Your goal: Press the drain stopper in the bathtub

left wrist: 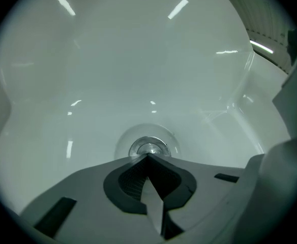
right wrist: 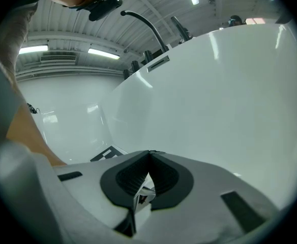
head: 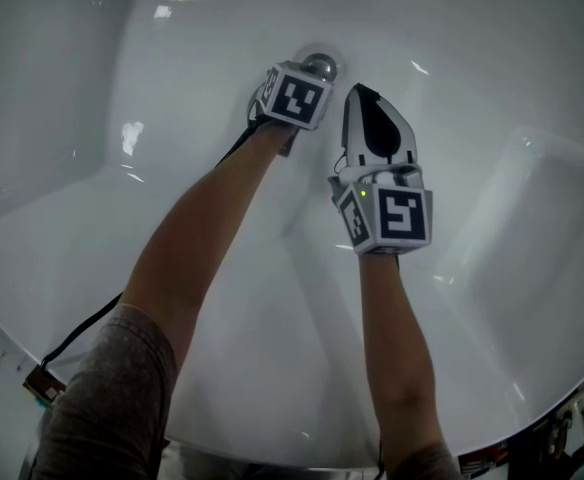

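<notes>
Head view: looking steeply down into a glossy white bathtub (head: 62, 98). Shows two bare forearms stretched toward the far end of the bathtub floor, each holding a gripper. Places the drain stopper (head: 321, 65), a small round chrome cap set in a shallow recess, at that far end, just beyond the left gripper (left wrist: 148, 157). Finds the left gripper pinched closed on nothing, joined tip at the near edge of the stopper; cannot tell whether touching or just above. Finds the right gripper (head: 361, 92) likewise closed and empty, just beside the left one toward the right wall, pointed up the bathtub's slope rather than at the drain.

Judges the stopper rigid, metal, smooth and likely slippery, probably sprung: nothing to grasp, only to push. Suggests pressing straight down on the centre of the cap with the closed tip, to avoid skidding off the polished dome. Expects no weight to carry, only some resistance underneath.

Notes open floor around the drain, curved walls rising close behind it, a stepped ledge along the right wall, and the right gripper near enough to crowd the left.
</notes>
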Tool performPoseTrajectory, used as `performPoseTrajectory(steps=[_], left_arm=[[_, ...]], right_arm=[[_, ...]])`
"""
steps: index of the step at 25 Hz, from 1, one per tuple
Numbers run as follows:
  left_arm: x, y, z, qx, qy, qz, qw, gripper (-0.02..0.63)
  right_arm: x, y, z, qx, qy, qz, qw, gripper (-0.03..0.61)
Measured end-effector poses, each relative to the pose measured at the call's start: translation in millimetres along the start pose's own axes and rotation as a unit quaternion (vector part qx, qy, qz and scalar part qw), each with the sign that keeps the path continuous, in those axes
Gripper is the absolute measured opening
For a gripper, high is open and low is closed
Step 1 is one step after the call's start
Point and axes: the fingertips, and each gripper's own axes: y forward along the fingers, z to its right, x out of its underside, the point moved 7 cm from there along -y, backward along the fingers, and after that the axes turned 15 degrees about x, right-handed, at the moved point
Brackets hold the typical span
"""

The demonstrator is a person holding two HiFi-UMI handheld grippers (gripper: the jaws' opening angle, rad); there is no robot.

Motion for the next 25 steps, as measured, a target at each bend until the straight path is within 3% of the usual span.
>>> performPoseTrajectory(steps=[6,11,14,21,25], left_arm=[[-2,0,-1,0.005,-0.013,-0.008,0.9999,0.006],[-4,5,0,-0.016,0.008,-0.03,0.9994,0.008],[-3,5,-1,-0.013,0.001,-0.038,0.9992,0.008],[-3,-5,6,-0.027,-0.016,0.001,0.9995,0.008],[-3,-10,11,-0.025,-0.036,0.002,0.999,0.005]], right_arm=[[0,0,3,0.005,0.004,-0.01,1.0,0.006],[-1,0,1,0.003,0.006,-0.005,1.0,0.006],[-1,-1,2,0.004,0.007,-0.016,1.0,0.006],[-2,-7,8,0.002,0.008,-0.006,1.0,0.006],[-8,-11,9,0.003,0.004,-0.009,1.0,0.006]])
